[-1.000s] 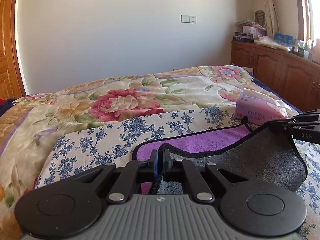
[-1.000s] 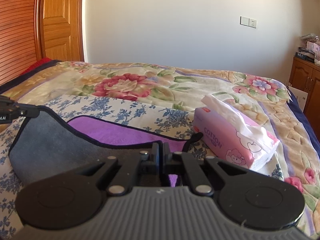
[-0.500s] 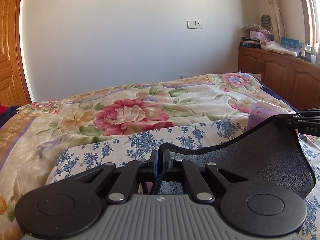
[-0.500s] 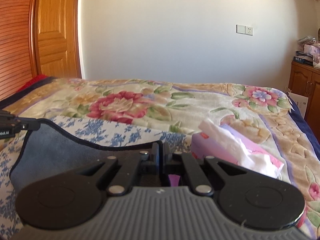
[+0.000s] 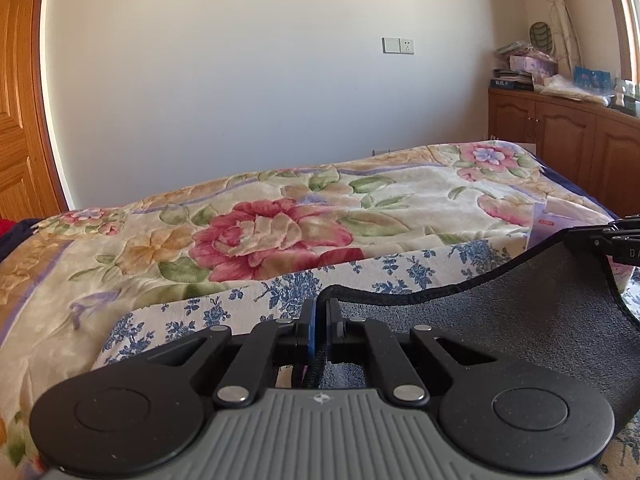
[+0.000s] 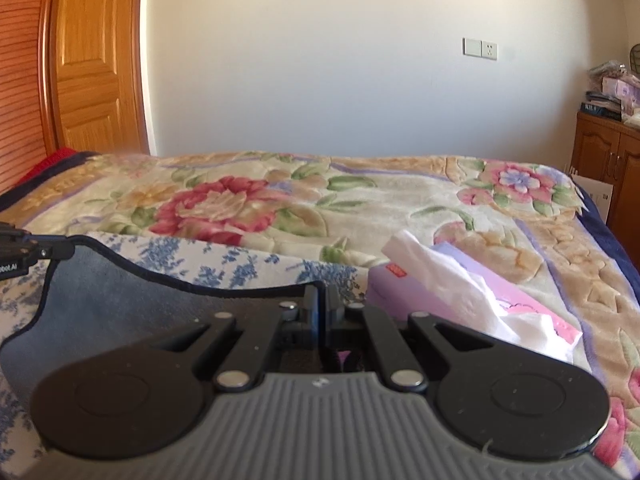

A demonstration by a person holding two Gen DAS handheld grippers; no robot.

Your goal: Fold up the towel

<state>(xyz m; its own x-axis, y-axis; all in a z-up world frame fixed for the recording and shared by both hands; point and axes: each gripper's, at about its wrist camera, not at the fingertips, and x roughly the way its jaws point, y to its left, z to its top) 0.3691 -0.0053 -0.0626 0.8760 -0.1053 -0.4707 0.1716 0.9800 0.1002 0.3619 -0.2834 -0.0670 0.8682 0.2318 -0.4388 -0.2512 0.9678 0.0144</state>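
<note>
The towel (image 5: 500, 320) is grey on the side facing me, with a dark hem; a sliver of its purple side shows under the right gripper. My left gripper (image 5: 320, 312) is shut on one corner of its raised edge. My right gripper (image 6: 322, 300) is shut on the other corner; the towel (image 6: 120, 300) hangs stretched between them above the bed. Each gripper shows in the other's view: the right gripper (image 5: 600, 236) at the right edge, the left gripper (image 6: 36, 246) at the left edge.
A blue-flowered white cloth (image 5: 248, 300) lies under the towel on a floral bedspread (image 5: 280, 224). A purple tissue pack (image 6: 460, 296) lies just right of the towel. A wooden cabinet (image 5: 560, 136) stands at the right, a wooden door (image 6: 88, 60) at the left.
Both grippers have lifted the held edge up and forward. The towel's purple face, open to view a second ago, is now hidden behind the raised grey side.
</note>
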